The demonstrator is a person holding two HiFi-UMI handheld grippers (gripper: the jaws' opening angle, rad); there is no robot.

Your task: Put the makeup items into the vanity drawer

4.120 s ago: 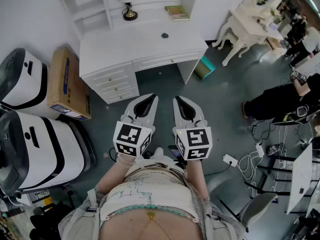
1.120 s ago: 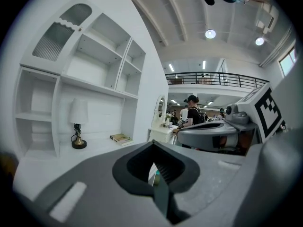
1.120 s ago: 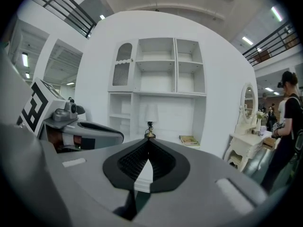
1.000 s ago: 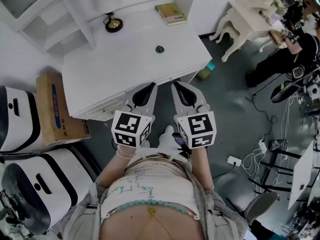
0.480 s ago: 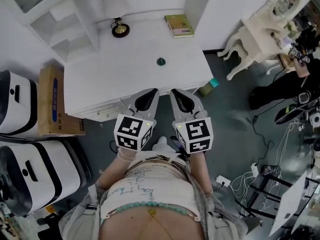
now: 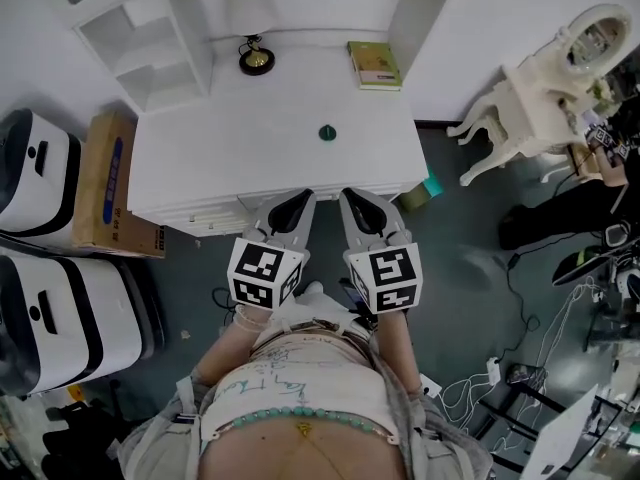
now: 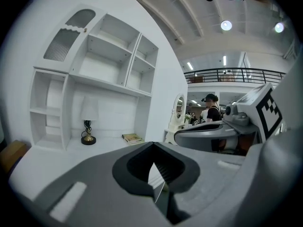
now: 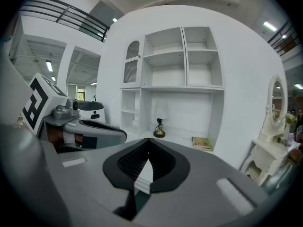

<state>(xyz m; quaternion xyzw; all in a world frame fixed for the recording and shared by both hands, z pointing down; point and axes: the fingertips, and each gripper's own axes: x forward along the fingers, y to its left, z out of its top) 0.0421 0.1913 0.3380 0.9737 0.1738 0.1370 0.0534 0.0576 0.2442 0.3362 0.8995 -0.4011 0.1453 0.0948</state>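
Observation:
A white vanity desk (image 6: 230,158) fills the upper middle of the head view; its drawer fronts (image 6: 200,218) show only as a thin edge and look closed. One small dark green round item (image 6: 327,133) lies on the top. My left gripper (image 6: 303,197) and right gripper (image 6: 349,197) are held side by side at the desk's front edge, both shut and empty. In the left gripper view the left gripper (image 7: 152,144) points at the desk's shelves, jaws together. The right gripper (image 8: 148,141) points the same way in its own view. The green item is hidden in both gripper views.
A small lamp (image 6: 257,60) and a book (image 6: 374,65) stand at the back of the desk under a white shelf unit (image 6: 150,28). A cardboard box (image 6: 105,183) and white machines (image 6: 45,308) are left. An ornate white table (image 6: 540,78) and floor cables (image 6: 500,368) are right.
The person has stepped up to the desk, which now lies closer under the head camera. Both grippers, still shut and side by side, have come to its front edge.

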